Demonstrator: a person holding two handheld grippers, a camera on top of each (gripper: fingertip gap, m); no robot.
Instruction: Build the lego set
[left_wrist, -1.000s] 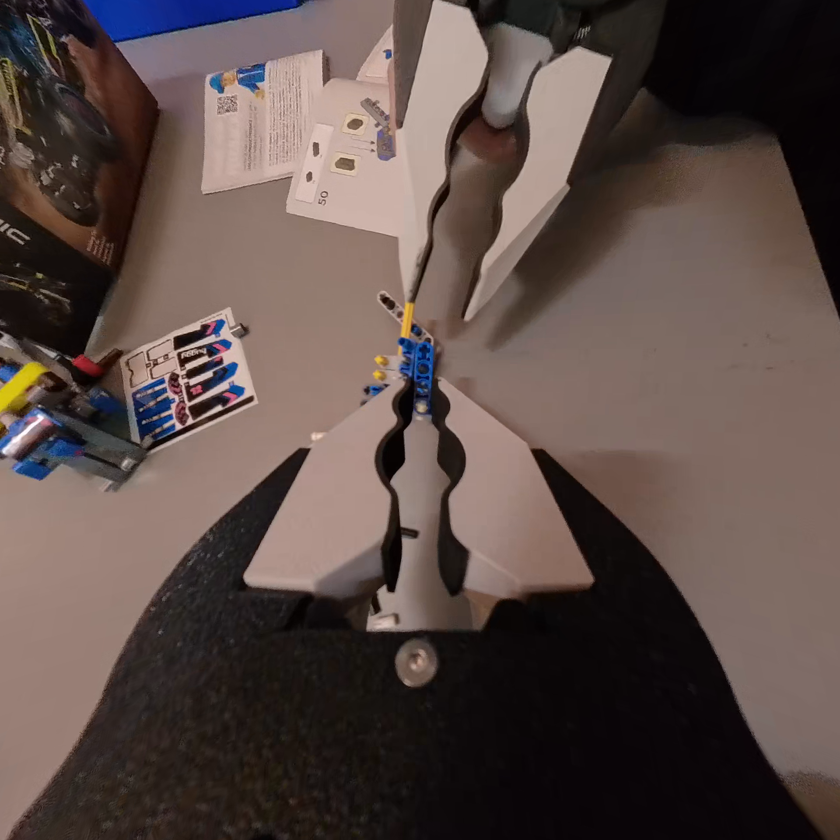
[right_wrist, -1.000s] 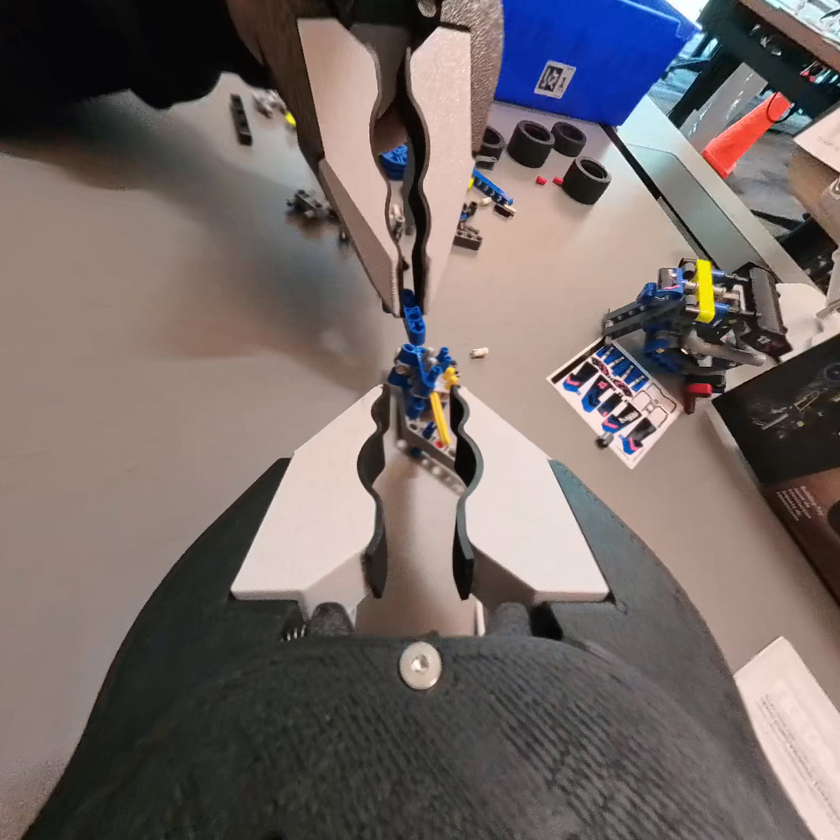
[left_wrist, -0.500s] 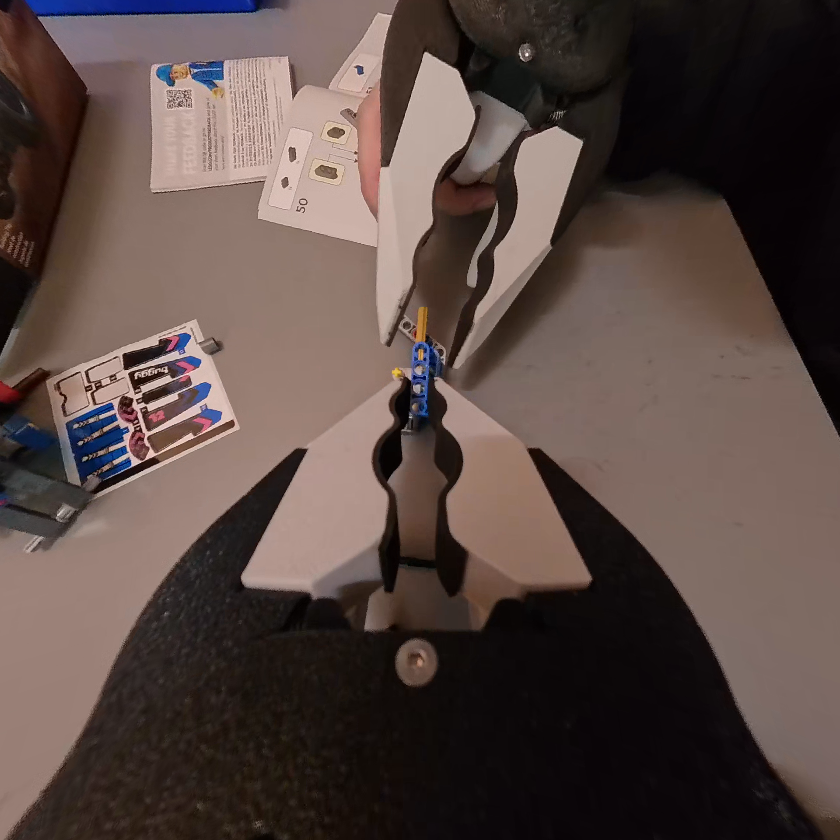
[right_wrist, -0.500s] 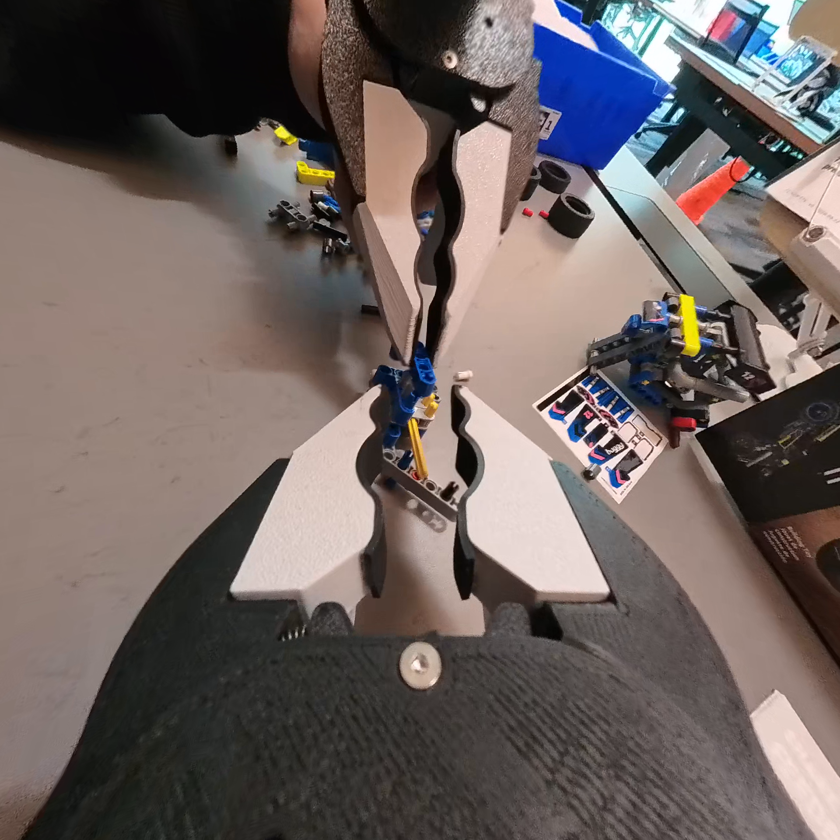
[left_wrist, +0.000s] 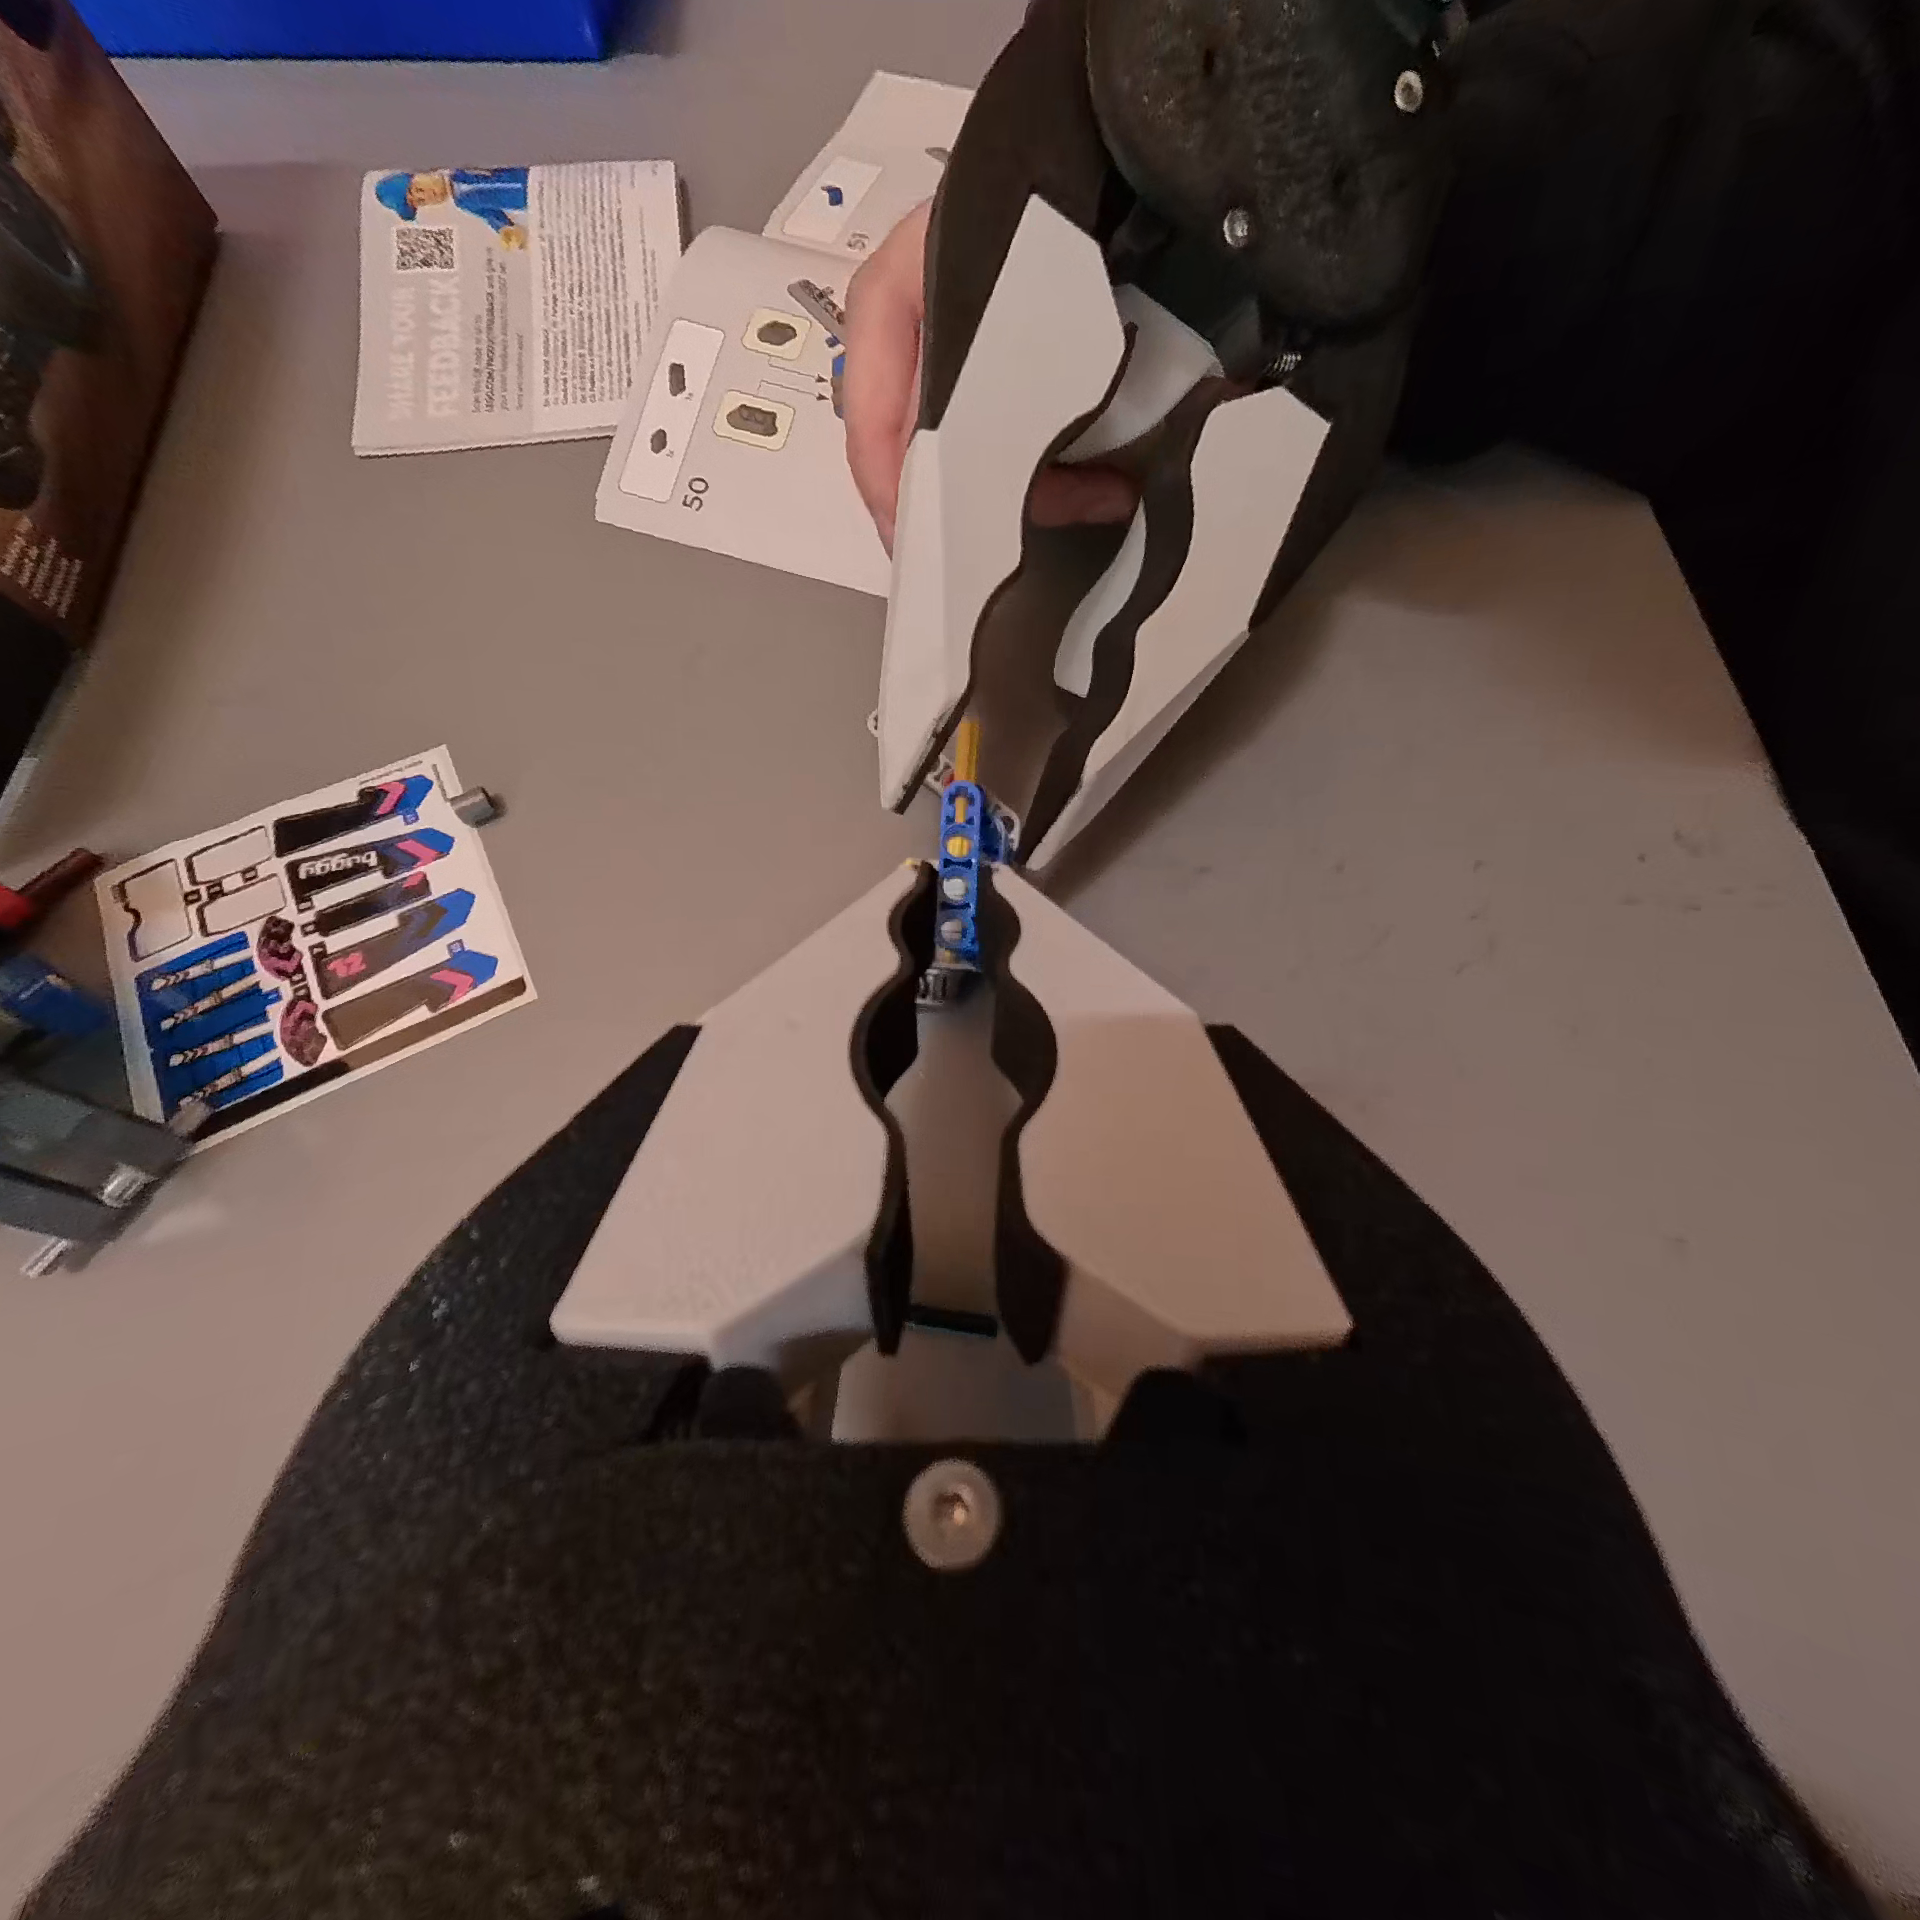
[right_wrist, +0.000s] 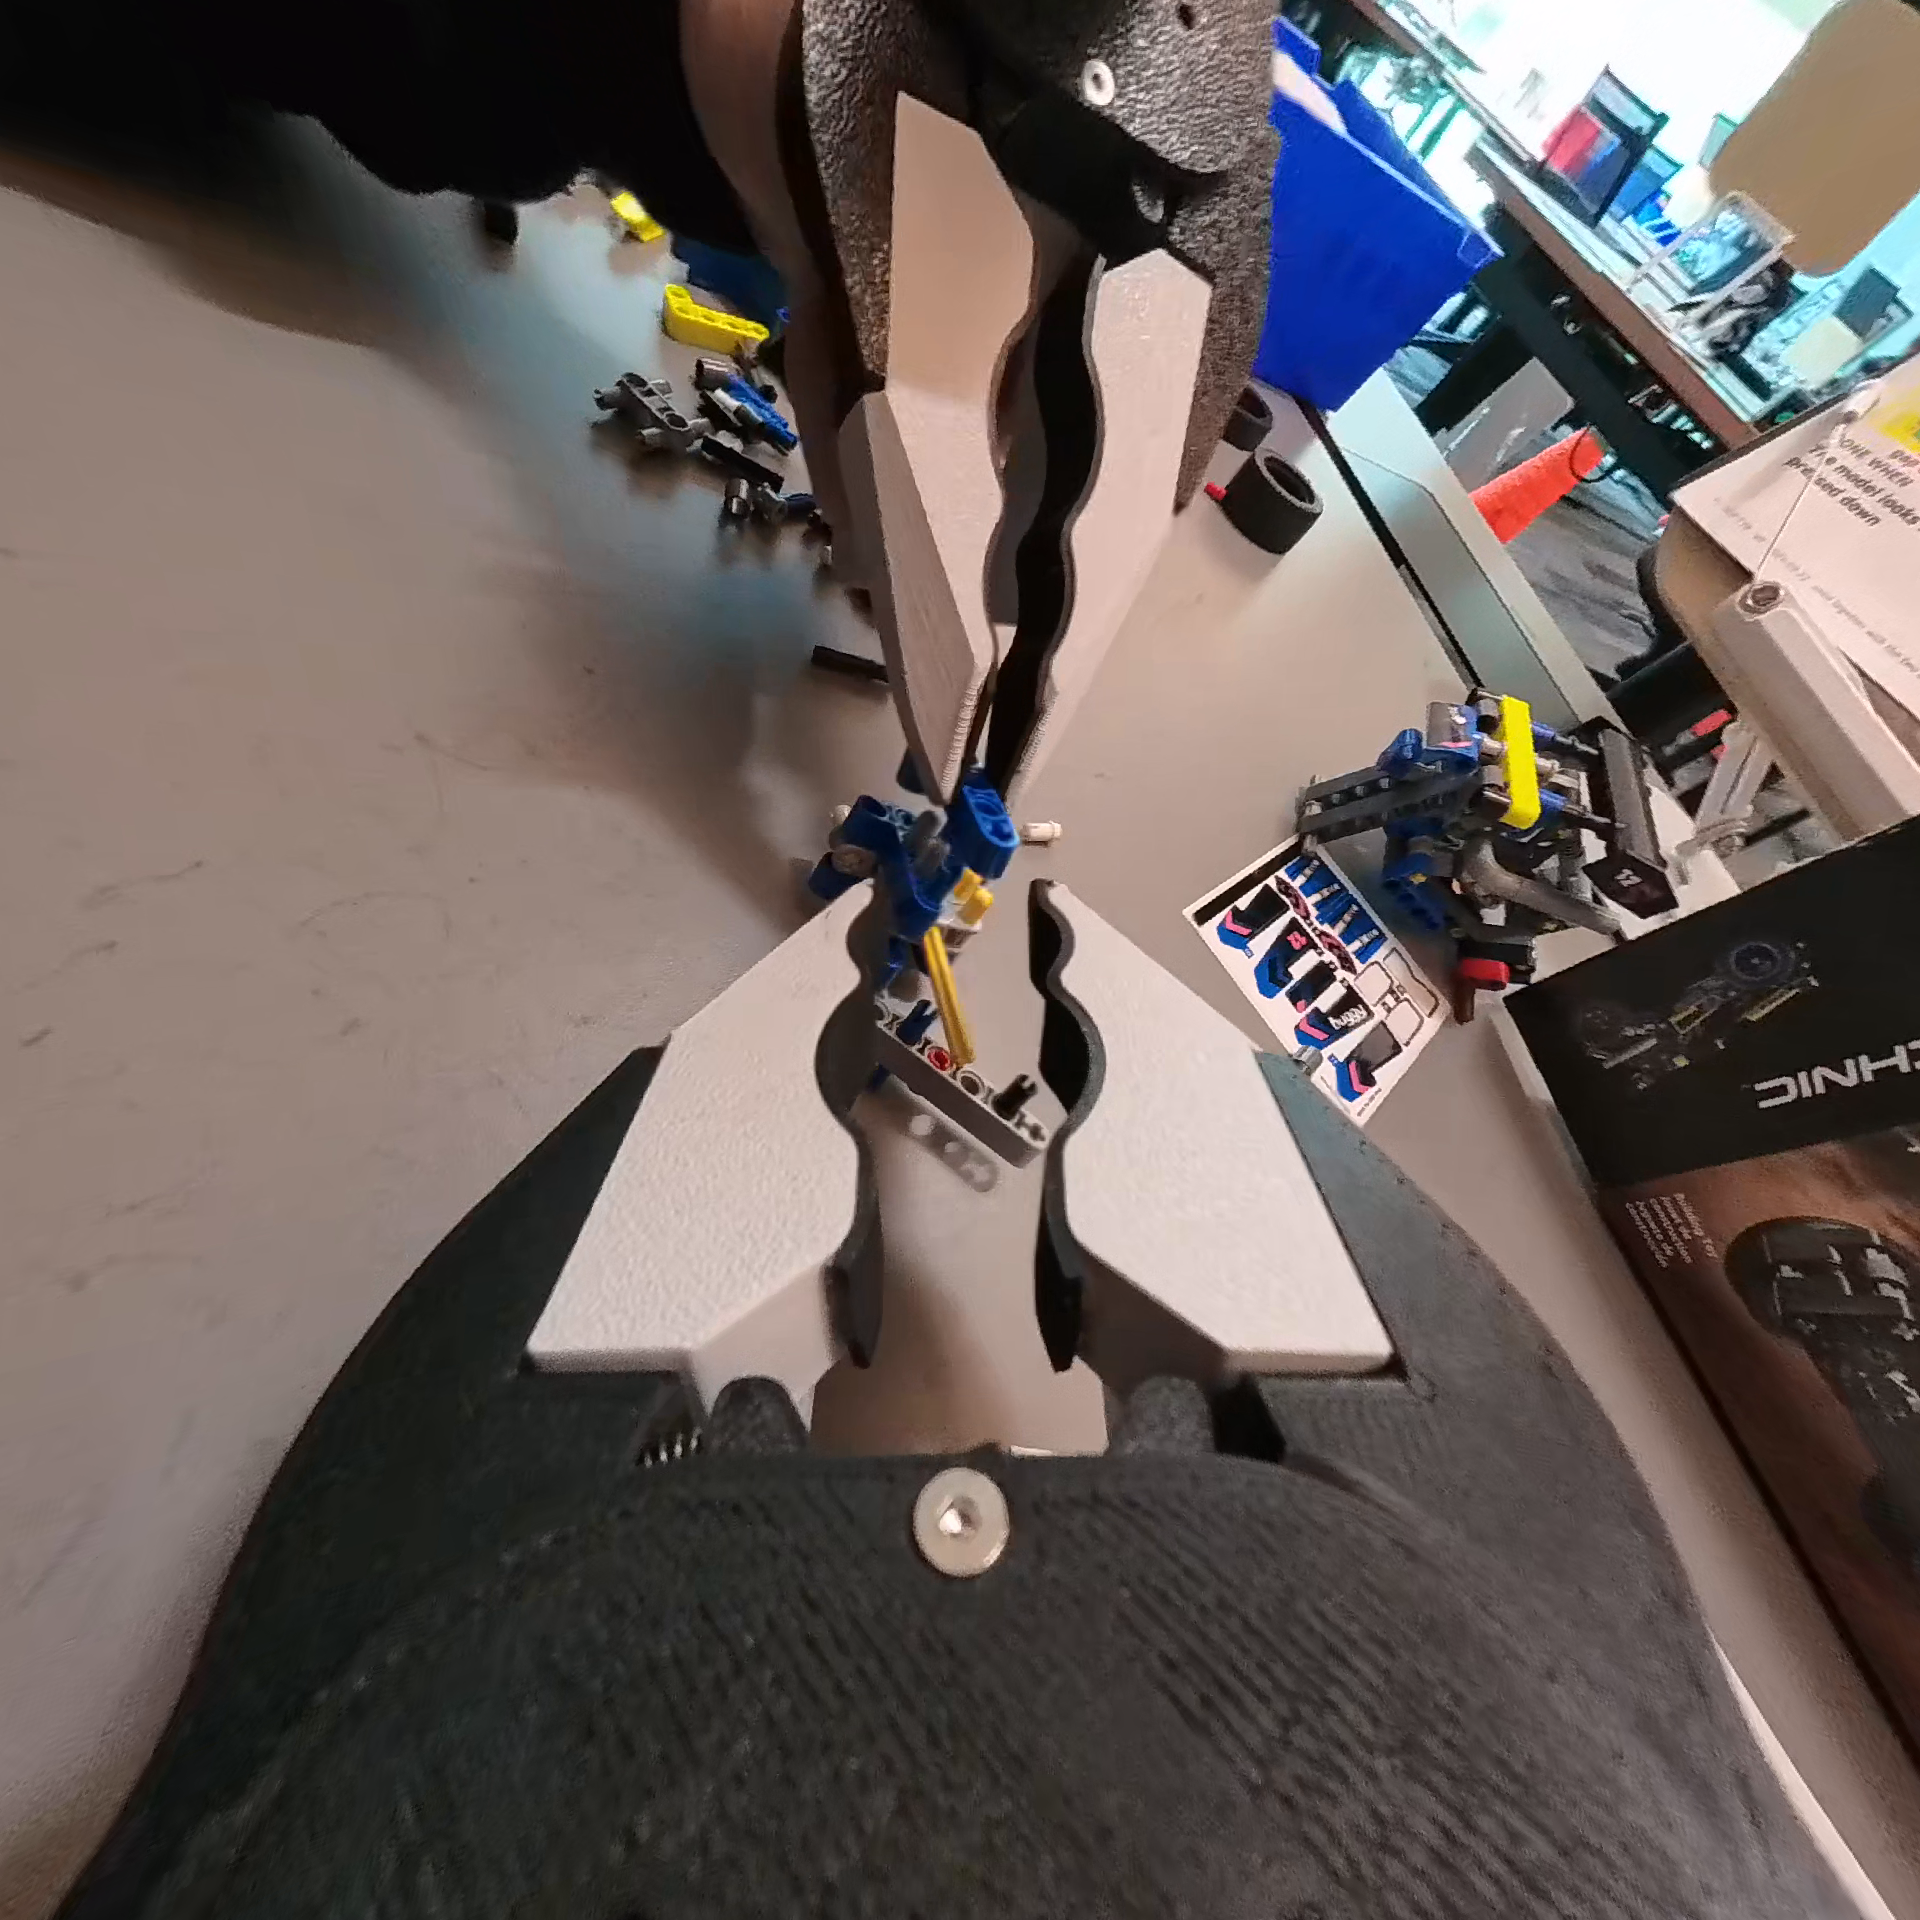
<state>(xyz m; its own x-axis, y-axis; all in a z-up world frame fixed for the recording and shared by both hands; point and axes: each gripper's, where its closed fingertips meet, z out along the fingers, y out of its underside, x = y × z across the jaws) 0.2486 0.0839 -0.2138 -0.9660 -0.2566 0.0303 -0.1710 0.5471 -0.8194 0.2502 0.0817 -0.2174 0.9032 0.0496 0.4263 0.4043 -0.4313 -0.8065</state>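
A small assembly (right_wrist: 940, 997) of a grey beam, a yellow axle and blue pieces sits between my right gripper's (right_wrist: 951, 904) fingers. The grey beam spans the gap and touches both pads. My left gripper (left_wrist: 958, 894) is shut on a short blue beam (left_wrist: 956, 883). It comes in from above in the right wrist view (right_wrist: 977, 774), with the blue beam (right_wrist: 982, 826) against the top of the assembly. In the left wrist view, my right gripper (left_wrist: 971, 821) faces mine, and the yellow axle (left_wrist: 966, 743) shows at its tip.
A sticker sheet (left_wrist: 312, 935) lies to the left, and a partly built blue and grey model (right_wrist: 1486, 821) stands beside it. Instruction booklet (left_wrist: 727, 416), leaflet (left_wrist: 509, 301), set box (right_wrist: 1714, 1039), black tyres (right_wrist: 1273, 499), loose parts (right_wrist: 707, 416) and blue bin (right_wrist: 1340, 249) ring the grey table. The tips of both grippers are at nearly the same place.
Both grippers have lifted away from the table and tilted. The left gripper's blue beam has come down from just above the assembly to rest against it. Both grips look the same as before.
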